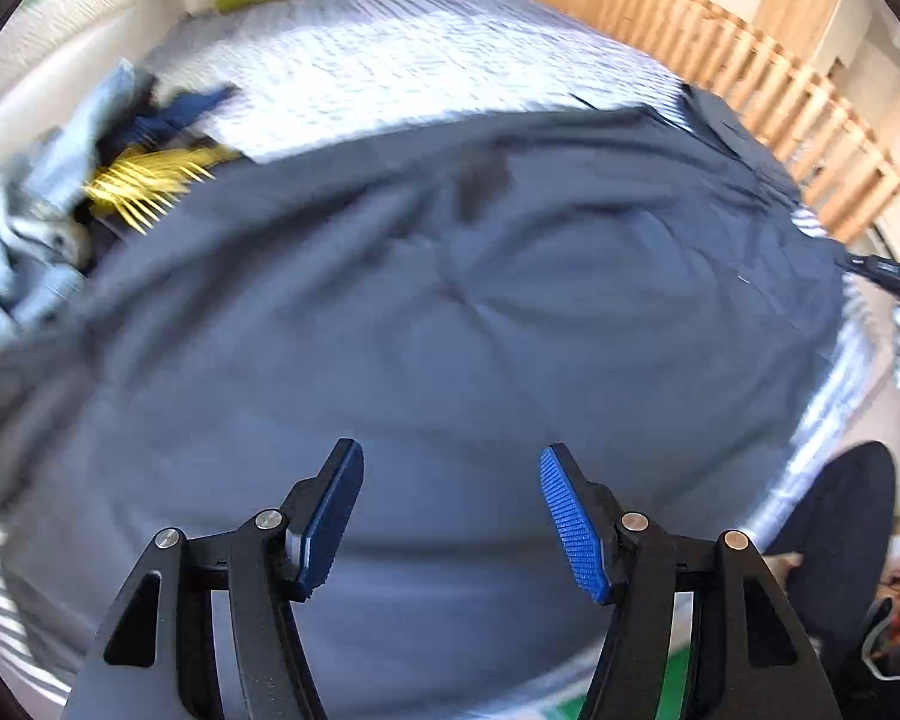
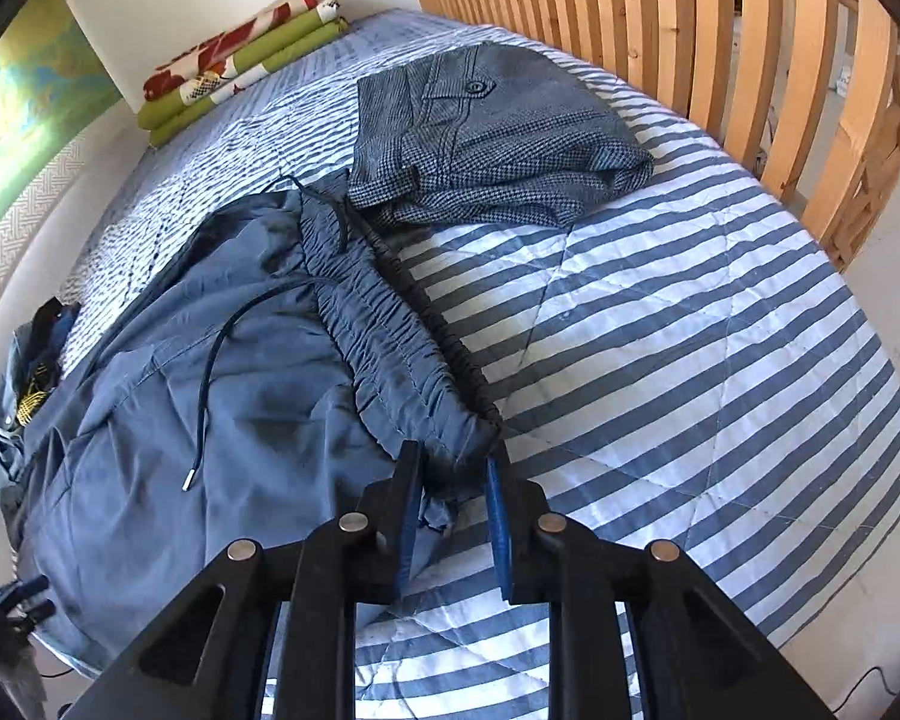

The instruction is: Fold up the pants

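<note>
Blue-grey pants (image 1: 450,300) lie spread across the striped bedspread (image 2: 690,330). My left gripper (image 1: 450,456) hovers open over the broad middle of the fabric, with nothing between its blue pads. In the right wrist view the pants (image 2: 210,390) stretch off to the left, their gathered elastic waistband (image 2: 378,324) running toward me and a dark drawstring (image 2: 210,372) lying loose on top. The near corner of that waistband sits bunched between the narrow-set fingers of my right gripper (image 2: 453,456), which is shut on it.
A folded grey checked garment (image 2: 492,138) lies further up the bed. A wooden slat railing (image 2: 720,30) borders the right side. Folded green and red bedding (image 2: 240,66) sits at the head. Light-blue and yellow clothes (image 1: 42,210) are piled at the left. A person's dark leg (image 1: 840,528) stands beside the bed.
</note>
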